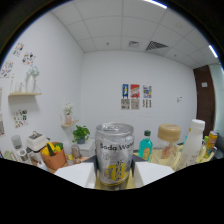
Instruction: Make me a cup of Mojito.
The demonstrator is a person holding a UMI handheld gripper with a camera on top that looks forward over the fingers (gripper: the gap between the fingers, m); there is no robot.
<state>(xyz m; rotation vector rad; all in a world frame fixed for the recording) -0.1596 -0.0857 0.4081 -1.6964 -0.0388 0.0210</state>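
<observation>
Clearly one soda water can [114, 155] sits clenched in the jaws

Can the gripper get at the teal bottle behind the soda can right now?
Probably not: the gripper looks shut on the soda water can, which fills the space between its fingers. The teal bottle stands beyond, partly behind the can.

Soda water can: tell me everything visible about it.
The soda water can is silvery metal, printed "Soda Wa..." in dark letters above a yellow design. It stands upright, its top rim and lid showing; whether it is opened cannot be told. It sits between the pale fingers of the gripper, which close against both sides. Bottles stand beyond it.
</observation>
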